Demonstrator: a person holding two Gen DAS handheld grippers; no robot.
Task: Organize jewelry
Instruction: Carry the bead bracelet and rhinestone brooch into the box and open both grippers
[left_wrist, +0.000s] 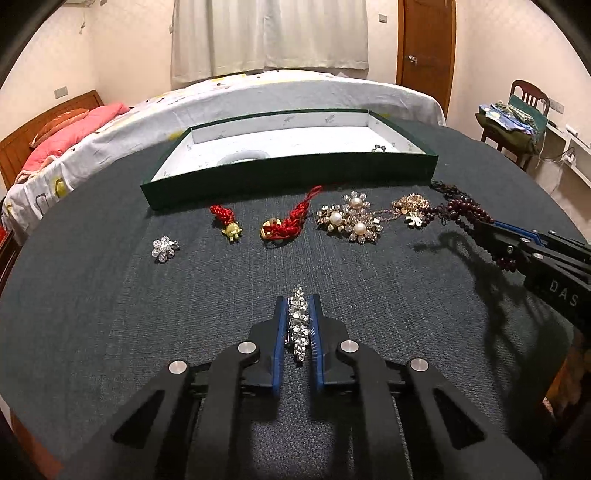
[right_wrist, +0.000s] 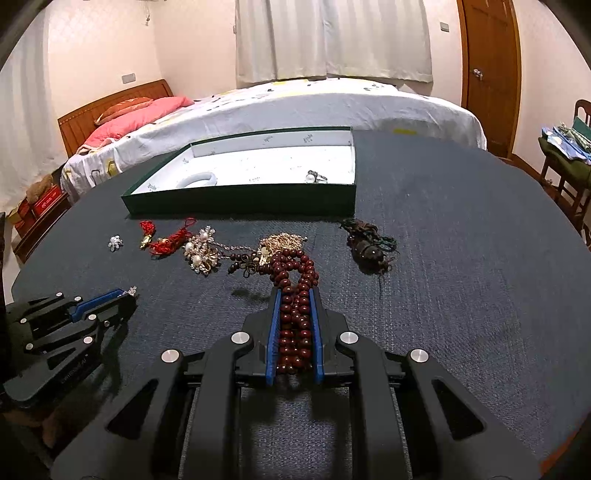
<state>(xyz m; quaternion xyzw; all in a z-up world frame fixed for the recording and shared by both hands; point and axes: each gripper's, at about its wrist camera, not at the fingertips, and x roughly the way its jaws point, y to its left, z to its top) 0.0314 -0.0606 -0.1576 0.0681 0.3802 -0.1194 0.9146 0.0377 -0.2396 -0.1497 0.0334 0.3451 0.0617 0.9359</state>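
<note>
Gripping a long rhinestone brooch (left_wrist: 297, 325) between blue-padded jaws, the left gripper (left_wrist: 298, 306) holds the piece lengthwise along its fingers, over the near part of the dark fabric worktop (left_wrist: 110, 295); whether the brooch rests on the cloth cannot be told. The right gripper (right_wrist: 294, 299) has its jaws pinching a bundle of dark red wooden beads (right_wrist: 294, 317), the strand's far end spilling out past the fingertips toward the other jewelry.

Beyond both grippers, loose pieces lie in a row across the worktop. From the left: a small crystal flower brooch (left_wrist: 164, 249), a red knotted charm with a gold turtle (left_wrist: 227, 223), a second red knotted cord with a gold ornament (left_wrist: 286, 221), a cluster of pearl-and-crystal flower brooches (left_wrist: 351, 219), and a gold chain heap (left_wrist: 410, 206) touching a darker bead string (right_wrist: 243, 264). Off to the right, well apart from the rest, sits a brown corded pendant bundle (right_wrist: 367, 245).

Behind the row stands a shallow green tray (left_wrist: 295, 173) with a white lining. Inside it lie a white bangle (right_wrist: 197, 180) near the left and a pearl ring (right_wrist: 316, 178) near the right corner.

Past the worktop are a bed (right_wrist: 295, 107) with a pink pillow (right_wrist: 136, 118), curtains (right_wrist: 332, 37), a wooden door (right_wrist: 489, 66) and a chair (left_wrist: 524, 110) piled with cloth.
</note>
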